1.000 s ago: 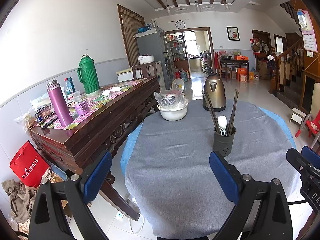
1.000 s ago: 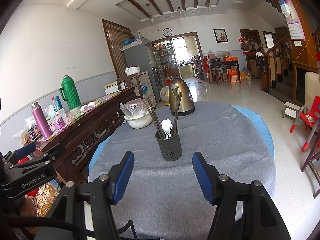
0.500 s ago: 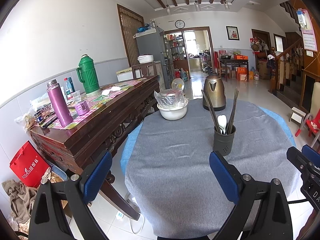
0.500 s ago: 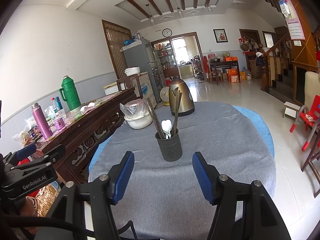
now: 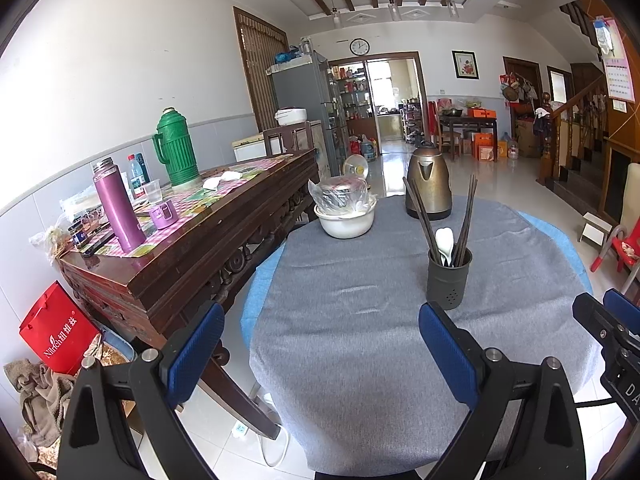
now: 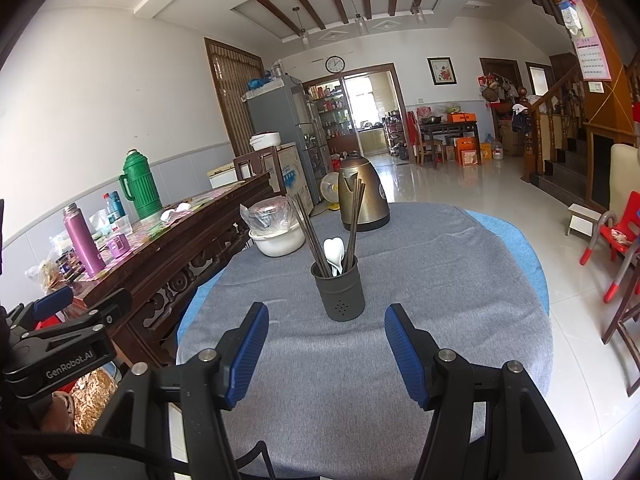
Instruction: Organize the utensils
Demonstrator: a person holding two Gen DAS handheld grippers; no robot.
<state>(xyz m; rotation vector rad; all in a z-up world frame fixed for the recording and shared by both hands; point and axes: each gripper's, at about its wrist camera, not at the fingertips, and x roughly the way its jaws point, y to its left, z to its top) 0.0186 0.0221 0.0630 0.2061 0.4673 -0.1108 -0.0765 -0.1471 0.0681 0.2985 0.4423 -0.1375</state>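
Observation:
A dark grey utensil holder [image 5: 448, 278] [image 6: 340, 294] stands on the round table with the grey cloth [image 5: 360, 320] [image 6: 440, 280]. Dark chopsticks [image 5: 420, 212] [image 6: 356, 208] and a white spoon [image 5: 445, 242] [image 6: 334, 252] stick out of it. My left gripper [image 5: 320, 348] hovers open over the table's near edge, left of the holder, with nothing between its blue pads. My right gripper [image 6: 324, 354] is open too, its empty jaws just short of the holder. The right gripper's body [image 5: 608, 336] shows at the right edge of the left wrist view.
A bronze kettle [image 5: 428, 180] [image 6: 362, 196] and a white bowl holding a bagged pot [image 5: 344, 212] [image 6: 276, 228] stand at the table's far side. A wooden sideboard [image 5: 192, 240] with flasks runs along the left. Red chairs [image 6: 616, 236] and stairs are on the right.

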